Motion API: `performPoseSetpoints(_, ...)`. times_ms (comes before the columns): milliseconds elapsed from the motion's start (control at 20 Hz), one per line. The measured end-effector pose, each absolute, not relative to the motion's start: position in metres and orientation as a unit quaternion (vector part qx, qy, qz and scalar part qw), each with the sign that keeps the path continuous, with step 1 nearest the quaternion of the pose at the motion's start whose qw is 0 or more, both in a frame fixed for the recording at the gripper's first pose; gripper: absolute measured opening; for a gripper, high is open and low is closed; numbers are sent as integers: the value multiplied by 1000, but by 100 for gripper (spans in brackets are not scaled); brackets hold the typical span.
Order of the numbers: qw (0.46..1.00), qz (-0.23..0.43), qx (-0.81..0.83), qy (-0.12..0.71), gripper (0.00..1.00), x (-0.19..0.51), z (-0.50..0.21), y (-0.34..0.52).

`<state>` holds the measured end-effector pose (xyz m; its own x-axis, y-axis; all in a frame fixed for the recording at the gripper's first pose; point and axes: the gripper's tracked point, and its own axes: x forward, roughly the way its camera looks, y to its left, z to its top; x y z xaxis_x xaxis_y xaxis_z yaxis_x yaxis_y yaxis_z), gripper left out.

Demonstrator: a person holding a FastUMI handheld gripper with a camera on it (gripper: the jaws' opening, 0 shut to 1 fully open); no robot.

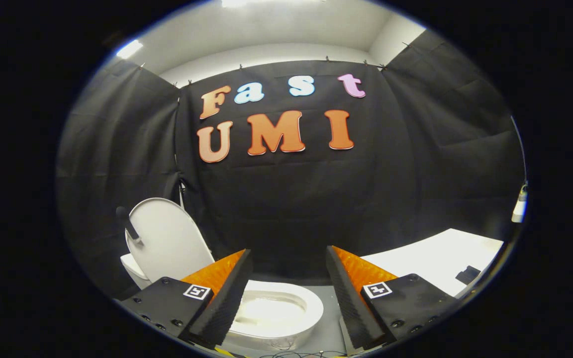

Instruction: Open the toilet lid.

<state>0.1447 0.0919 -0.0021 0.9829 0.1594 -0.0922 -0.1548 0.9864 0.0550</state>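
Lid (pixel 167 238): white, raised upright and leaning back near the black cloth wall (pixel 291 199), beyond and to the left of my left finger. A dark handle-like piece (pixel 128 223) sticks out at its upper left edge; I cannot tell what it is.

Gripper (pixel 289 278): I see my two fingers spread wide apart, nothing between them, no contact with anything. Each carries a small square marker near its base.

Toilet bowl (pixel 276 311): white, uncovered, lying just ahead of the fingers and below the gap, partly covered by my left finger. Inner basin brightly lit.

Floor (pixel 330 323): grey, seen between the bowl and my right finger. Thin dark cables (pixel 296 354) lie along it nearest to me.

Table (pixel 440 253): white flat surface beyond my right finger, running to the right. A small dark object (pixel 467 274) sits on it; too small to identify.

White item (pixel 519 206): hanging or fixed at far right near the cloth; unclear what it is.

Ceiling (pixel 266 30): pale, above the cloth, with bright lights.
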Motion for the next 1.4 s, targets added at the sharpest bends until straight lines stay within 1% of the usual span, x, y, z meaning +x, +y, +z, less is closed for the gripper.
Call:
performPoseSetpoints(300, 996, 45, 58, 43, 95, 135, -9, 48)
performPoseSetpoints(350, 997, 44, 59, 39, 96, 135, -9, 45)
performPoseSetpoints(500, 998, 45, 46, 27, 96, 129, -8, 41)
performPoseSetpoints(700, 998, 47, 38, 23, 96, 129, -4, 45)
performPoseSetpoints(850, 997, 57, 45, 33, 96, 130, -15, 55)
performPoseSetpoints(1400, 996, 58, 54, 33, 96, 128, -12, 59)
